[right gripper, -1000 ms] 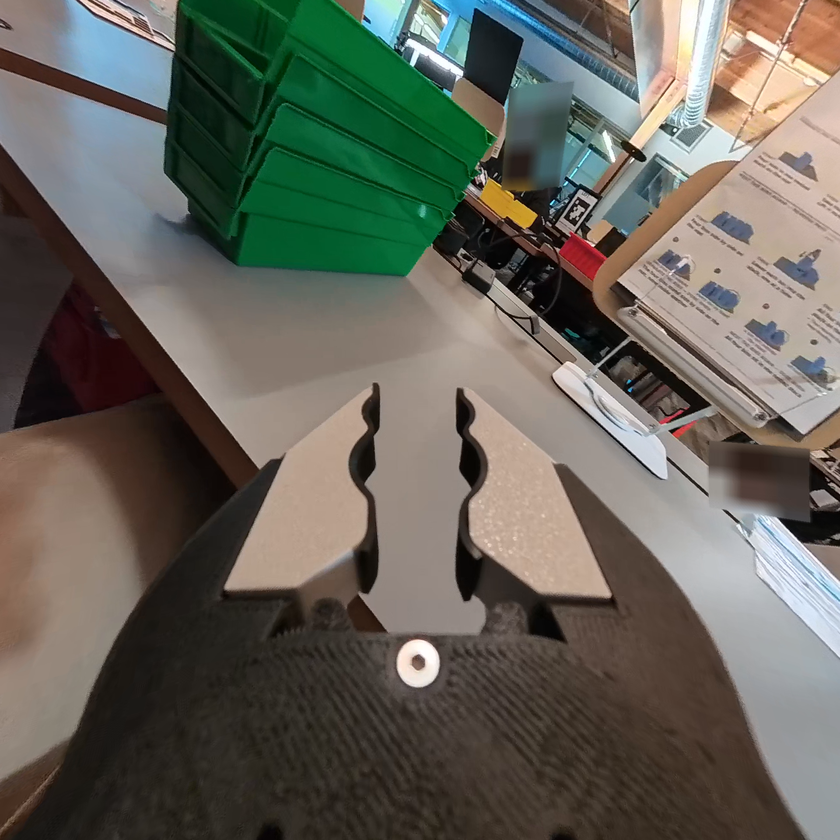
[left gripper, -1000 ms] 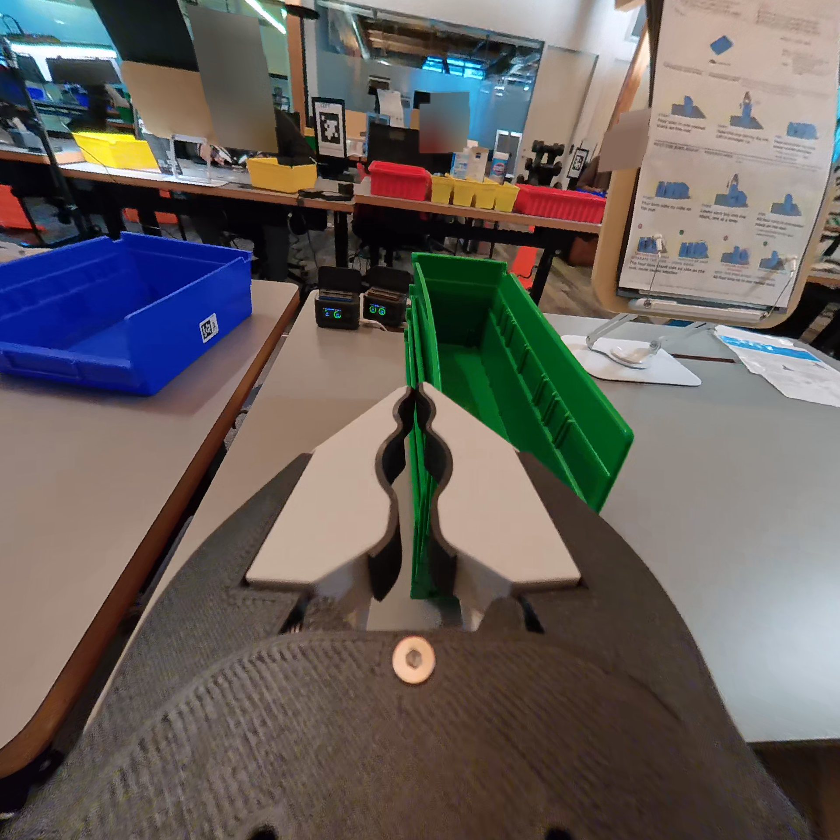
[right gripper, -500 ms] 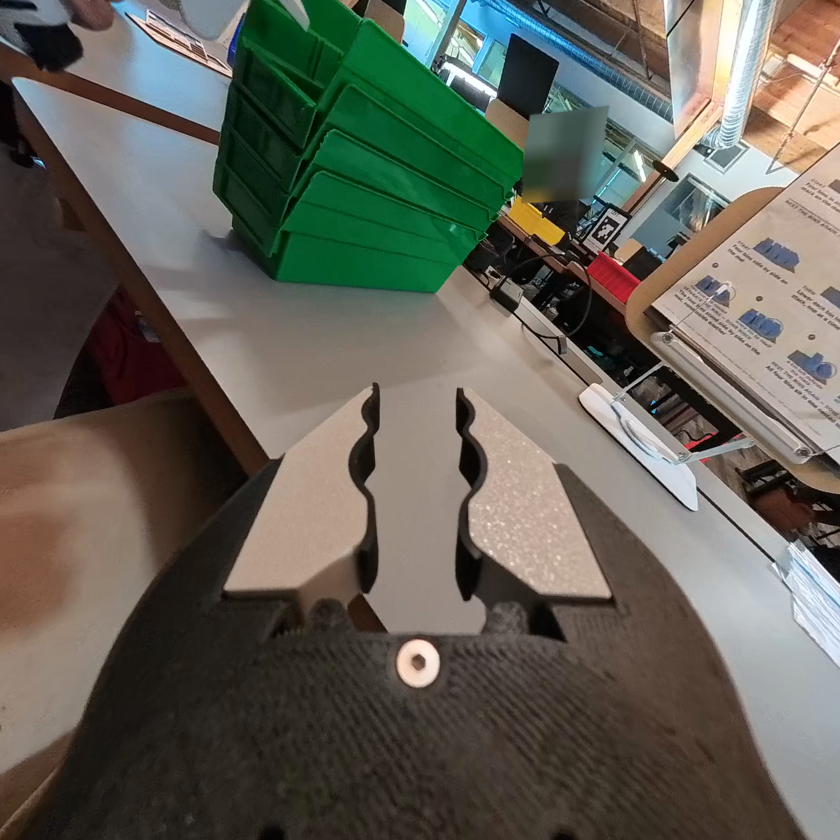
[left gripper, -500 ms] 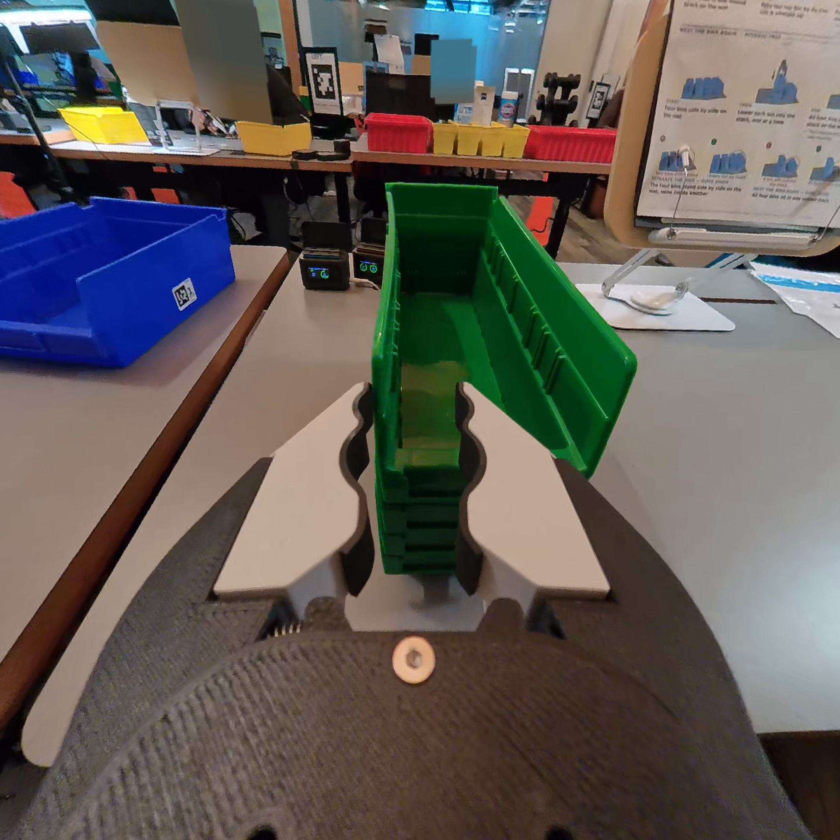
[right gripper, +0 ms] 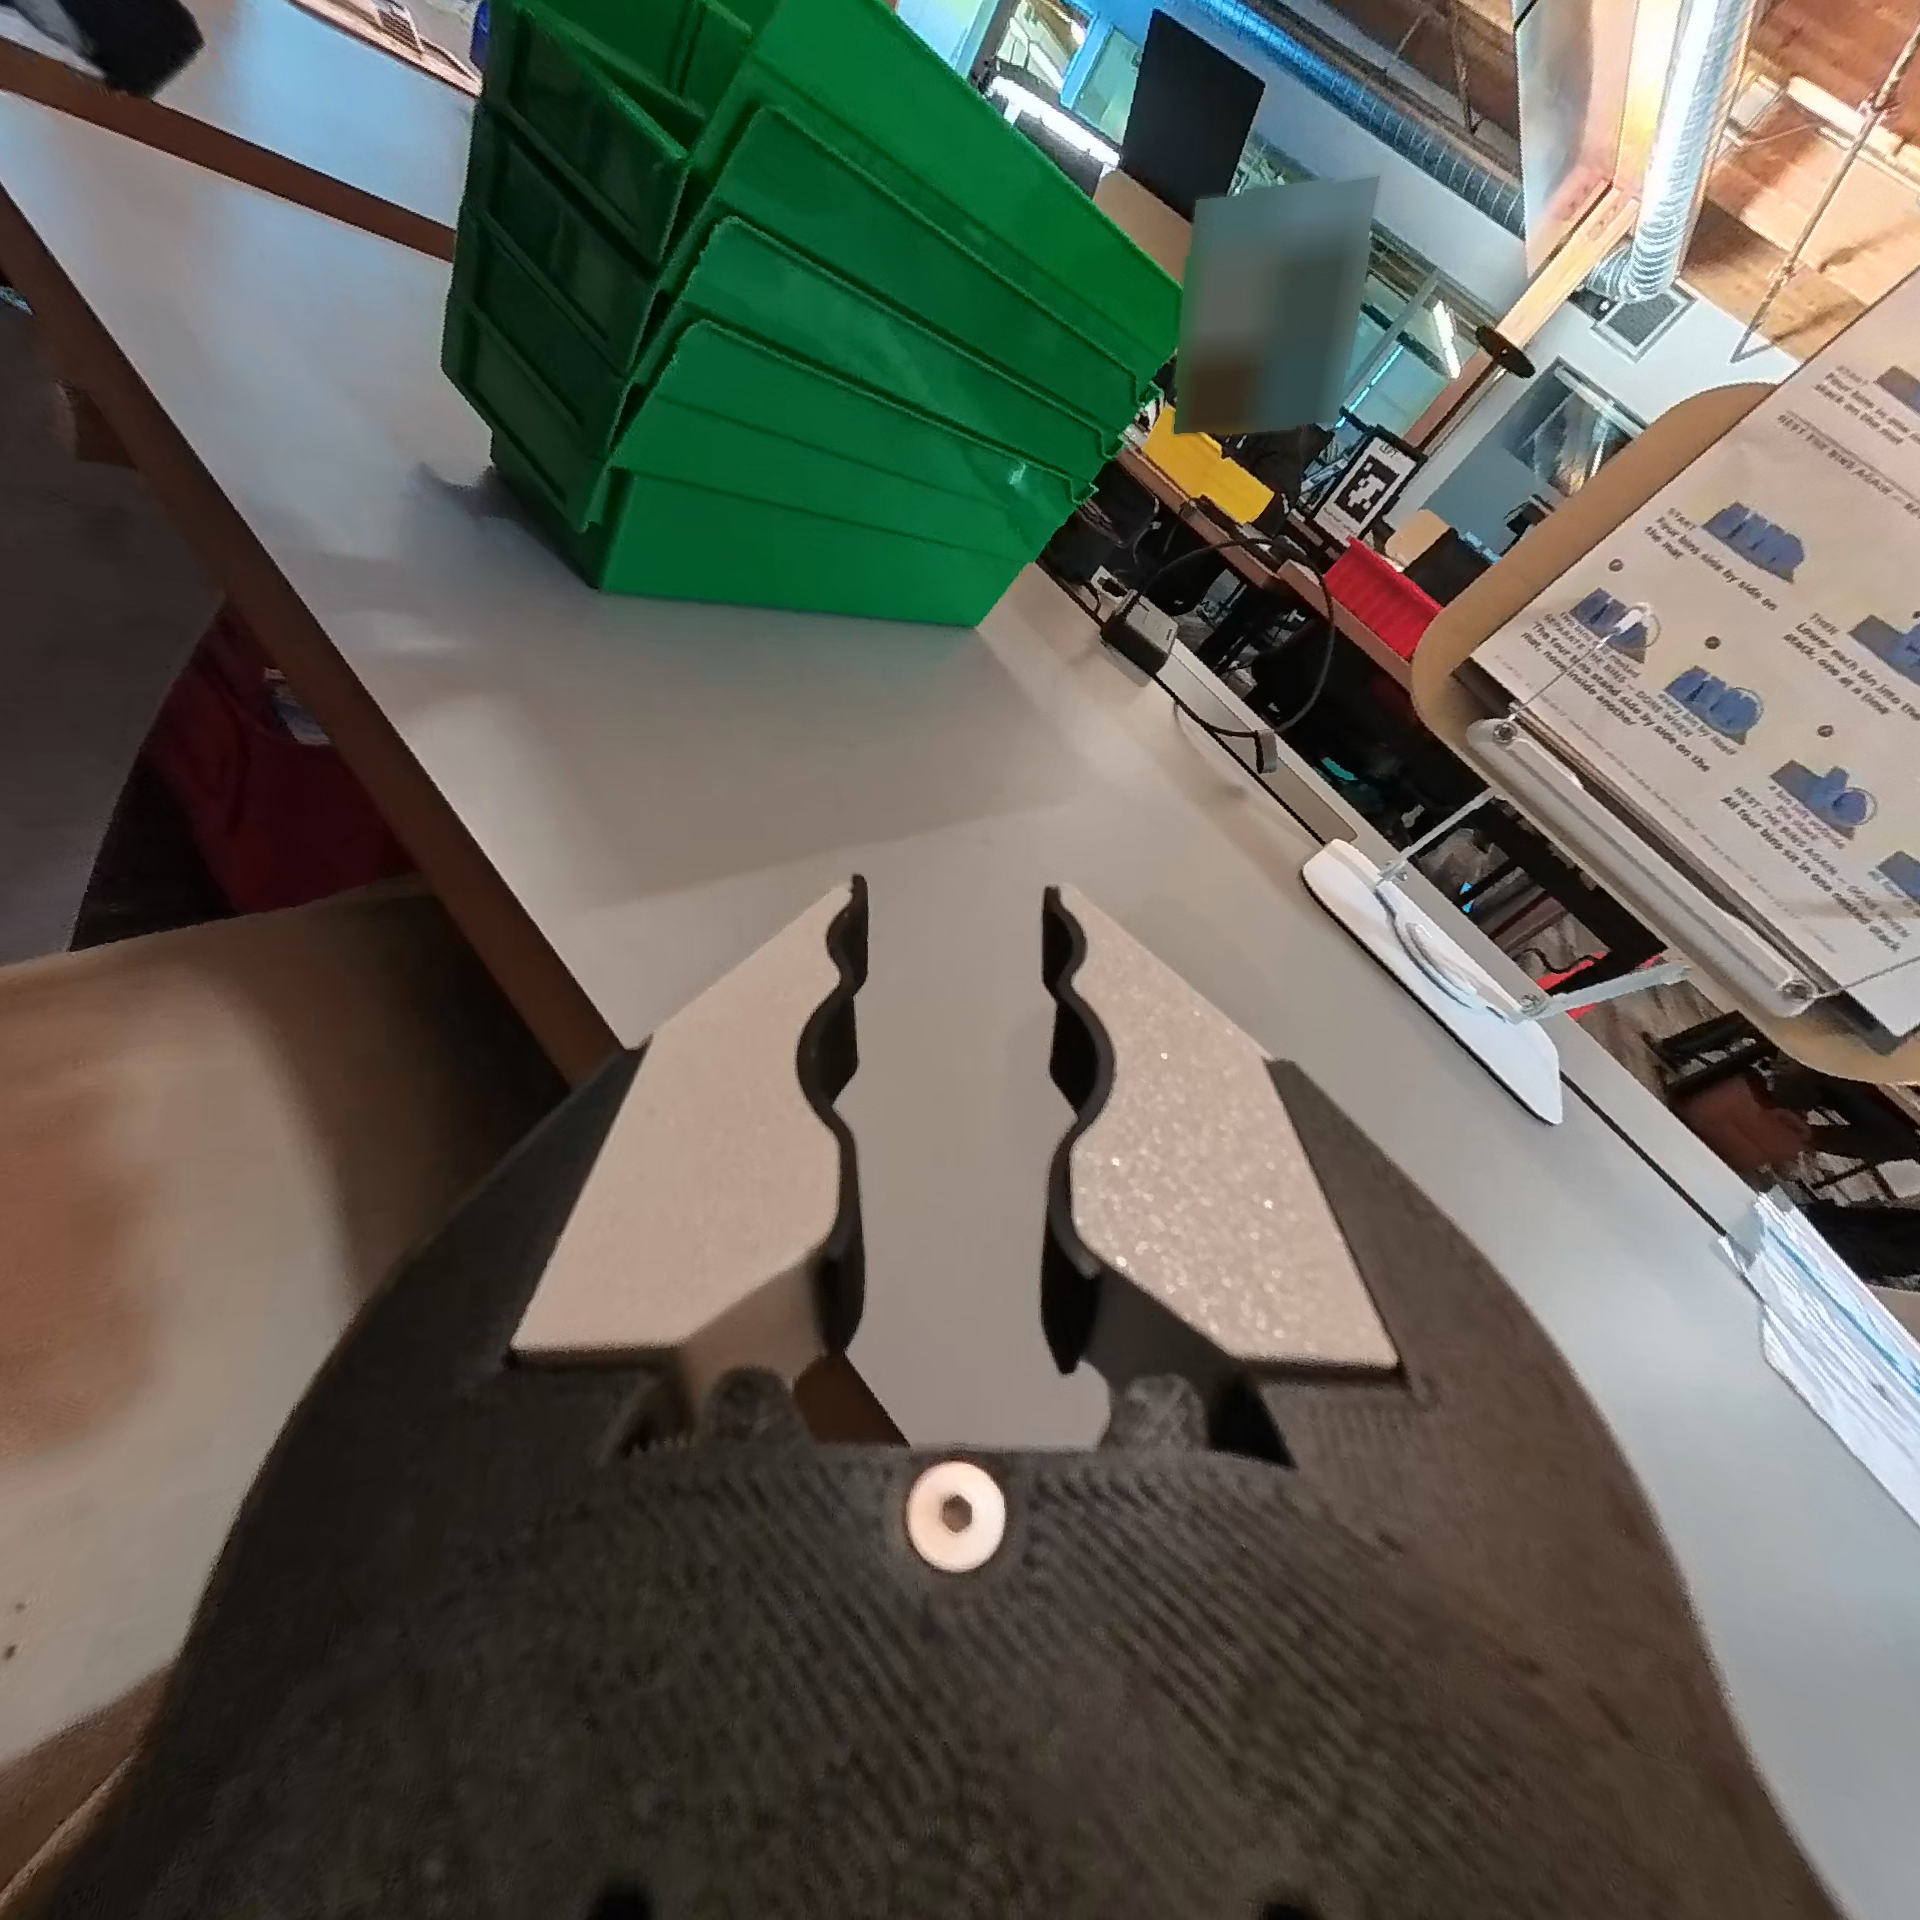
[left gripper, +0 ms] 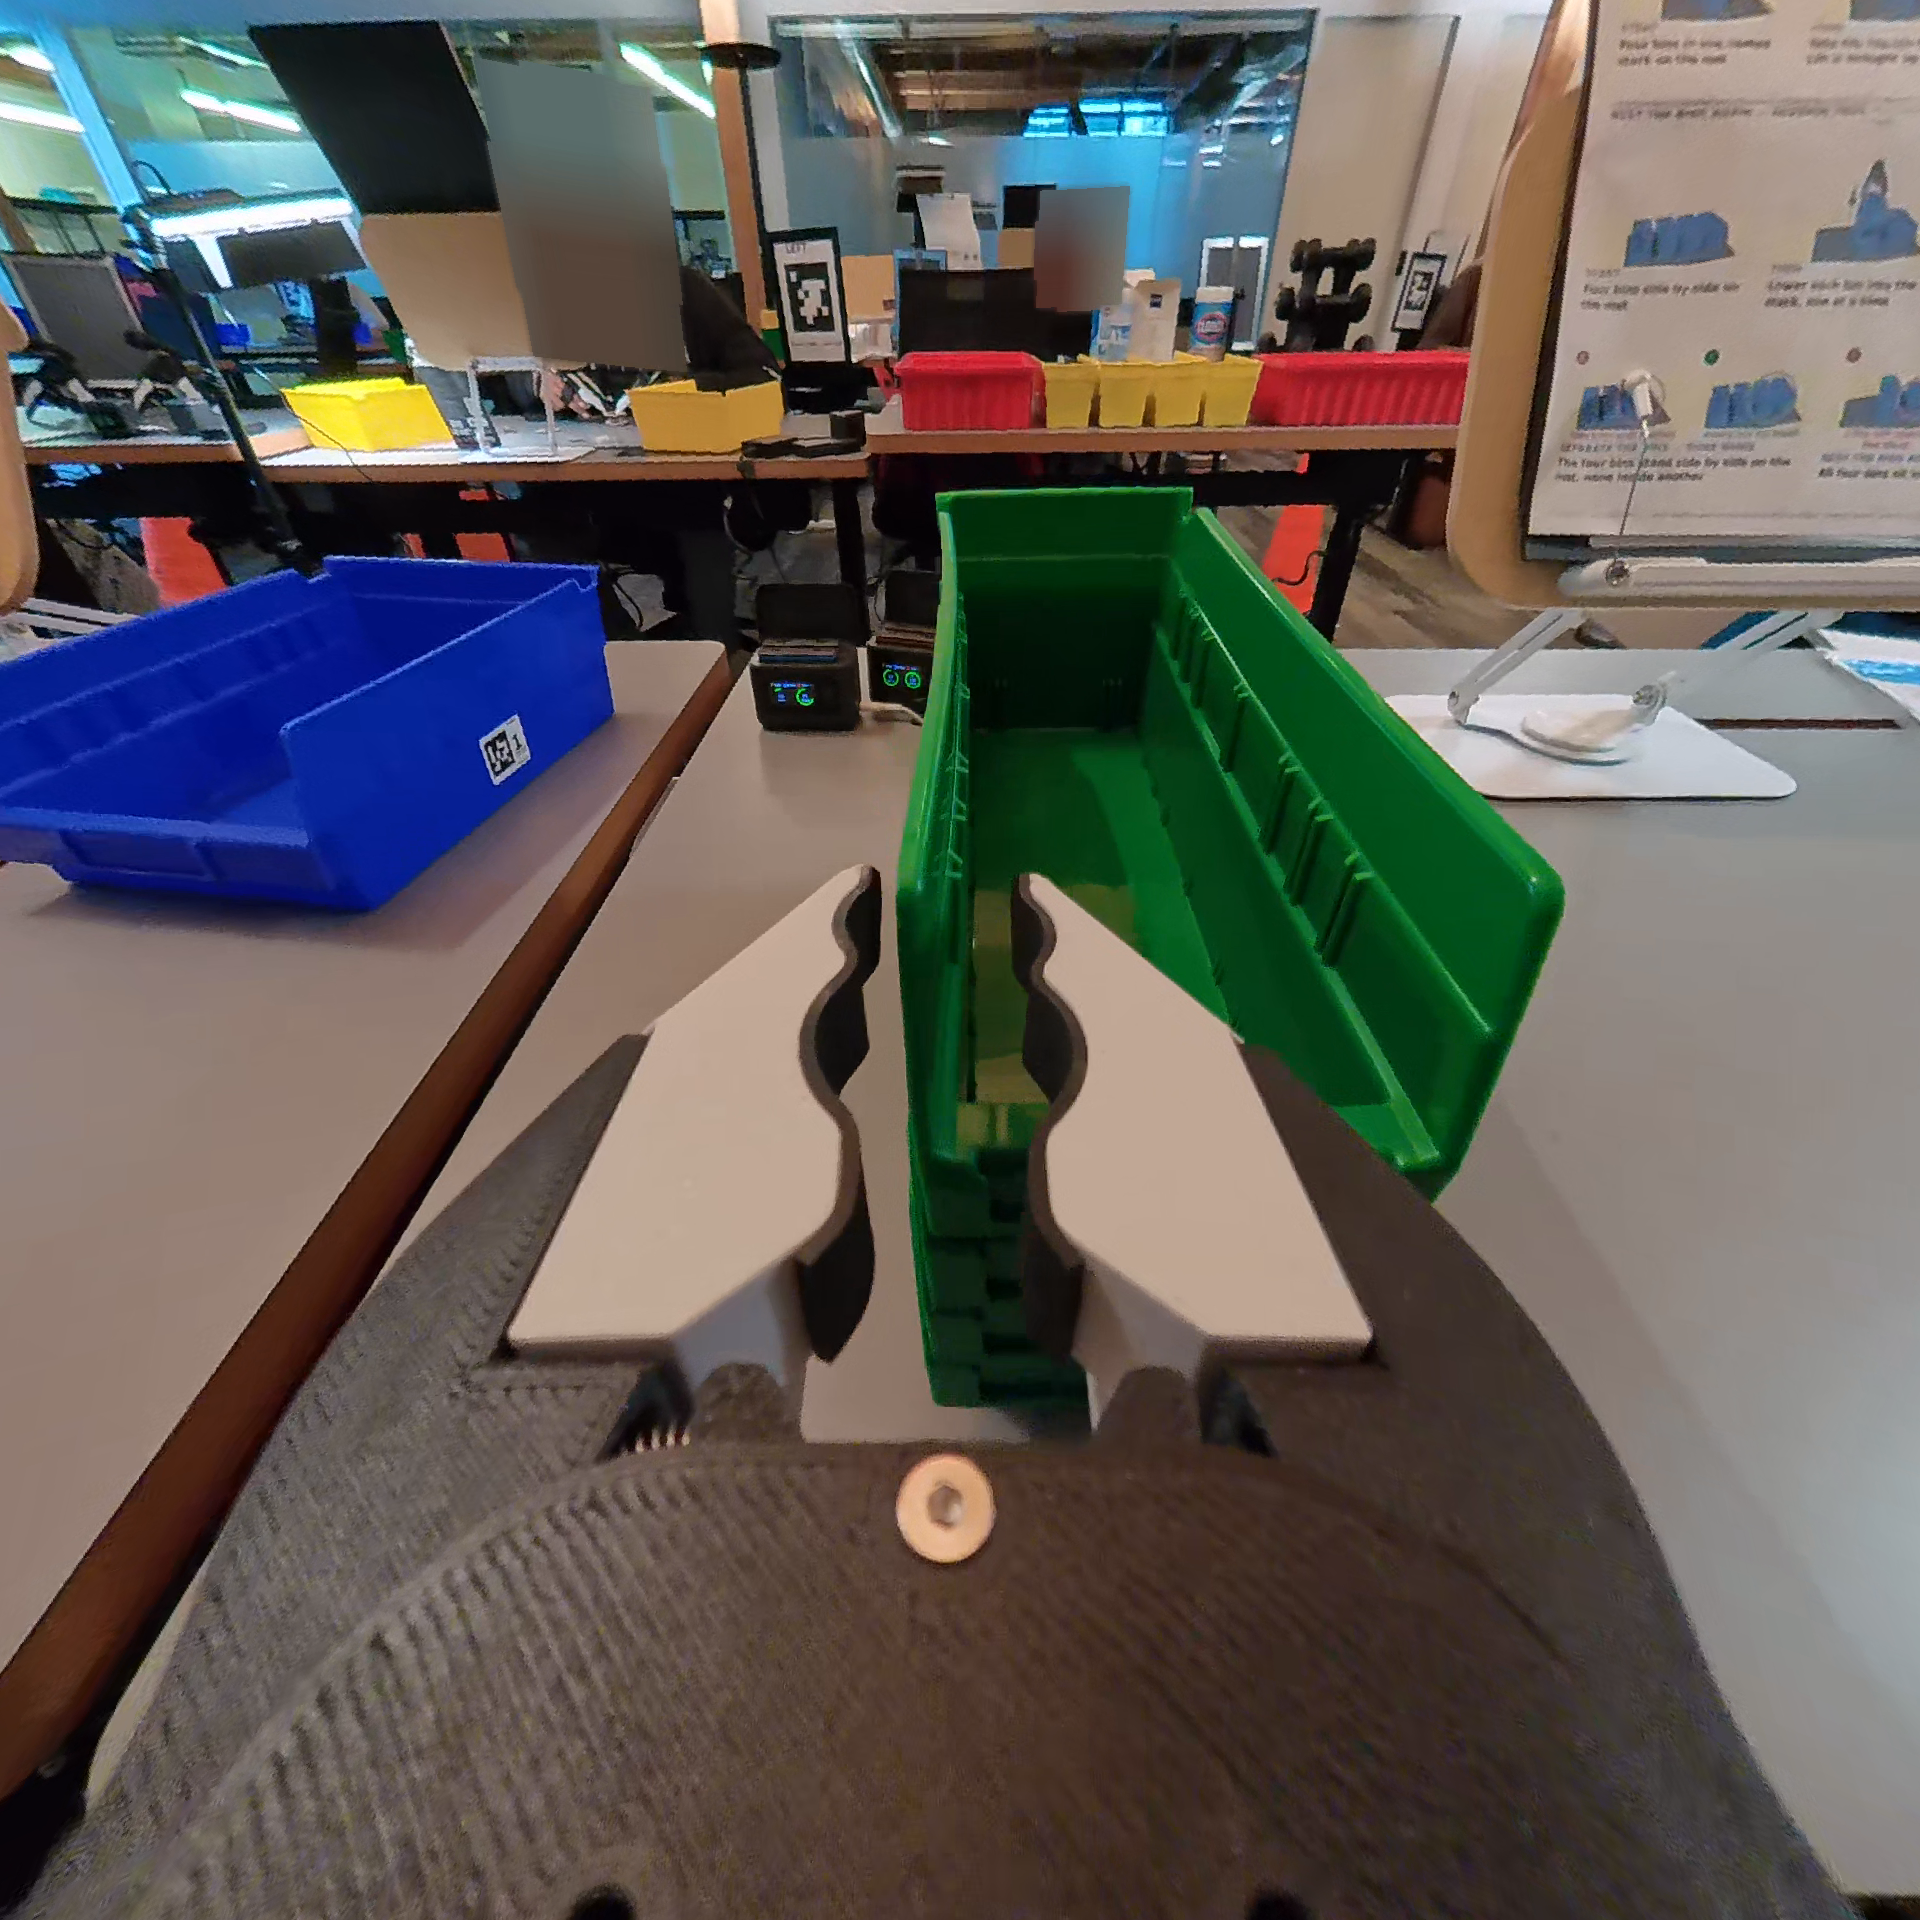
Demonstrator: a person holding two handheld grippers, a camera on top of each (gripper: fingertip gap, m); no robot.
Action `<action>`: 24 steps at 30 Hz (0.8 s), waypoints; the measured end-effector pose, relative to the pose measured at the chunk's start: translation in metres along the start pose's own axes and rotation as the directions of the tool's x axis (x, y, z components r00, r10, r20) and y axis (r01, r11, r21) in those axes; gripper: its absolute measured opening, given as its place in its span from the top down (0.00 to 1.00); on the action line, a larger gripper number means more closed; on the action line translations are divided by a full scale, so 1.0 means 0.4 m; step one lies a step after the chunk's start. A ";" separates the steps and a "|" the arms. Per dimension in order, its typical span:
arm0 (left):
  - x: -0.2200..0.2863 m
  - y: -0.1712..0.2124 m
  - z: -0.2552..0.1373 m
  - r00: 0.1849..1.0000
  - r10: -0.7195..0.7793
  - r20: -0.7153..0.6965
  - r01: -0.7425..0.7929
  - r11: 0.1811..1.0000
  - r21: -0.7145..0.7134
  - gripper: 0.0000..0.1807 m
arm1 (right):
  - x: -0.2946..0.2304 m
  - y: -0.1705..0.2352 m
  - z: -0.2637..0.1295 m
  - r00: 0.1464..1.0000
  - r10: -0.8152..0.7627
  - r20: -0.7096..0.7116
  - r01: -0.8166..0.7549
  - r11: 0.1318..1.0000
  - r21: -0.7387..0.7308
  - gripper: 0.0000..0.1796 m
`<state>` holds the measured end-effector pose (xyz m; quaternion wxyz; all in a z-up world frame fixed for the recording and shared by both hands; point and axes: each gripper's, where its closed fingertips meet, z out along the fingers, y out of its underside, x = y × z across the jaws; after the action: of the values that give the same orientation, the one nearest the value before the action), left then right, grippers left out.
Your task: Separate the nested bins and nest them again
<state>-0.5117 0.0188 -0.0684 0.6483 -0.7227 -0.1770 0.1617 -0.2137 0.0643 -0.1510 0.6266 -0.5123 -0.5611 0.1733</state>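
**Inspector:** Left claw (left gripper: pixel 945 894): jaws apart, holding nothing. They straddle the near left wall of the green bins (left gripper: pixel 1195 831); one finger stands outside that wall, the other inside the top bin. A gap shows between the outer pad and the wall. Whether the inner pad touches cannot be told.

**Clerk:** And the right claw?

**Inspector:** Right claw (right gripper: pixel 951 904): jaws apart, empty, over bare grey counter (right gripper: pixel 727 748) near its front edge. It is well apart from the bins (right gripper: pixel 810 343).

**Clerk:** State of the bins?

**Inspector:** Nested. The right wrist view shows four stepped green rims, one inside the next, the stack standing on the counter toward its left end. The left wrist view looks along the open top bin, with ribbed slots on its right inner wall and layered front lips below between the fingers.

**Clerk:** Other items?

**Inspector:** A blue bin (left gripper: pixel 301 717) with a small square tag sits on the neighbouring counter (left gripper: pixel 208 1091) to the left, across a narrow gap. Two small black devices (left gripper: pixel 805 686) with lit displays stand just beyond the stack's far end. An instruction sheet (left gripper: pixel 1756 260) on a white-footed stand (left gripper: pixel 1590 743) is at the right rear, papers (right gripper: pixel 1839 1340) lying at the right edge. Yellow (left gripper: pixel 707 416) and red bins (left gripper: pixel 966 390) line a distant bench.
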 end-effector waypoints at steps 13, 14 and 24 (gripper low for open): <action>-0.004 0.005 0.042 0.996 -0.066 -0.052 0.064 0.997 -0.044 1.00 | 0.039 0.031 -0.022 0.998 0.012 -0.060 -0.014 0.999 -0.043 0.82; -0.005 0.004 0.042 0.995 -0.081 -0.055 0.079 0.996 -0.049 1.00 | 0.039 0.031 -0.022 0.998 0.012 -0.060 -0.015 0.999 -0.043 0.82; 0.001 -0.014 0.037 0.994 -0.102 -0.024 0.102 0.995 -0.017 1.00 | 0.037 0.030 -0.021 0.998 0.015 -0.053 -0.017 0.999 -0.043 0.82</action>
<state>-0.5184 0.0325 -0.0643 0.6522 -0.7197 -0.2067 0.1180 -0.1973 0.0770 -0.1519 0.6286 -0.5347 -0.5438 0.1524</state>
